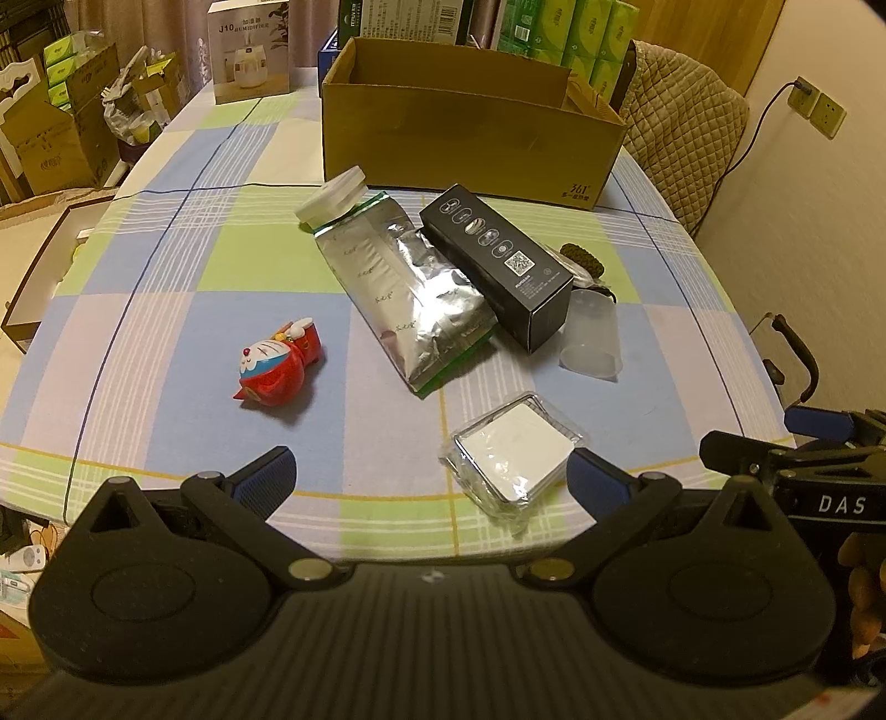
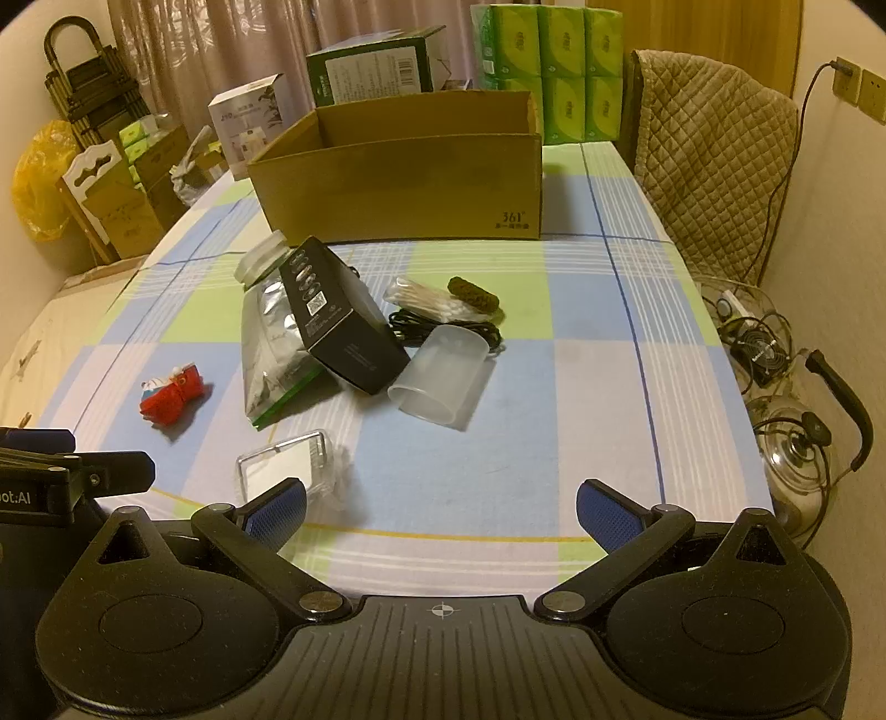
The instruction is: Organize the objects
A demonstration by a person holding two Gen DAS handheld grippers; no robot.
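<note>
Both tools are hovering over the near edge of the checked blue, green and white tablecloth [image 1: 166, 310]. The left gripper [image 1: 432, 471] is standing with its jaws spread wide and nothing between them, and so is the right gripper [image 2: 440, 507].

The loose items are lying mid-frame in both views, the open brown cardboard box [image 1: 470, 149] sitting behind them in the upper centre.

The long black carton [image 1: 493, 266] is leaning across the crinkled silver foil pouch [image 1: 404, 293], so lifting the pouch first would probably be tipping the carton onto the clear plastic cup lying on its side [image 1: 592, 338]. That cup looks free to roll off when nudged. The white square pad in loose clear wrap [image 1: 509, 454] is lying just by the left tool's right-hand finger; a pinch may be catching only the slippery film. The red and blue cartoon cat figurine [image 1: 277, 365] is rounded and could squirt out of the pads. The black cable [image 2: 443, 329] beside the cup could snag.

Readable writing: "361°" on the cardboard box, "J10 HUMIDIFIER" on the white carton [image 1: 249, 50] at upper left, "DAS" on the other tool's body, and a QR code on the black carton.
</note>
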